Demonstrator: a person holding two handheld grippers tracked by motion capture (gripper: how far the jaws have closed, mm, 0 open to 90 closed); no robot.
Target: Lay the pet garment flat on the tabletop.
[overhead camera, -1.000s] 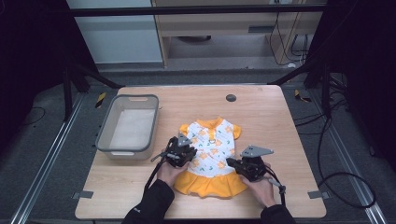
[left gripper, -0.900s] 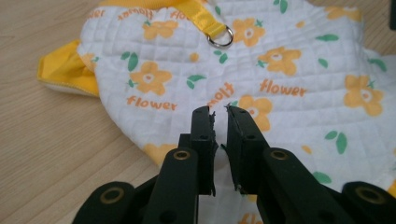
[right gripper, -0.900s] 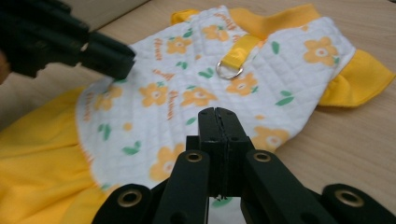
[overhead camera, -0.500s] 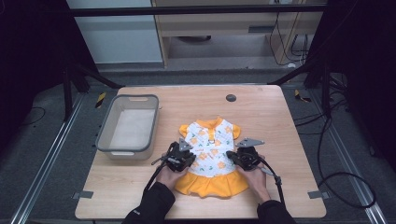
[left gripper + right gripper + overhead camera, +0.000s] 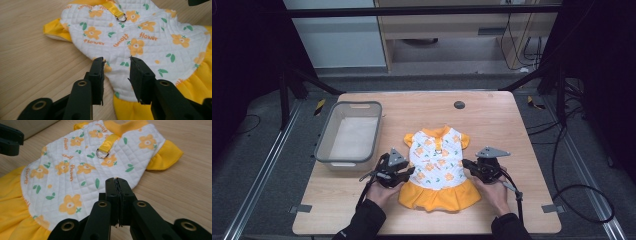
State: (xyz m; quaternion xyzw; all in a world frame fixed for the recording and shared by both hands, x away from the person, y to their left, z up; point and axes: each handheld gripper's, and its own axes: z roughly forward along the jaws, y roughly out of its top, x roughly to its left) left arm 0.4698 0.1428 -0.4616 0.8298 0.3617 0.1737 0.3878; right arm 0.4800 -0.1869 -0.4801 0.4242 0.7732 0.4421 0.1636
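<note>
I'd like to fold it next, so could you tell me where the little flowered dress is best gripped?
Judging by its pose, take the dress at its side edges near the waist. It lies flat, collar away from the person, so each claw can come in level from its own side and pinch the thin quilted hem where it meets the table.

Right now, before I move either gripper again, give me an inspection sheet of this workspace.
Surface: wooden table, flat, with a dark round spot near the far edge.
Job's things: small flowered dress, spread flat, collar away from the person.
Clutter: grey plastic bin left of the dress, nothing seen inside.
Grippers: left gripper has just been opening, jaws apart over the dress's edge; right gripper shut at the opposite edge, whether it pinches cloth is unclear.
Cables: one trails from each gripper toward the person.
Surroundings: dark floor, metal frame, loose cables on the right.
</note>
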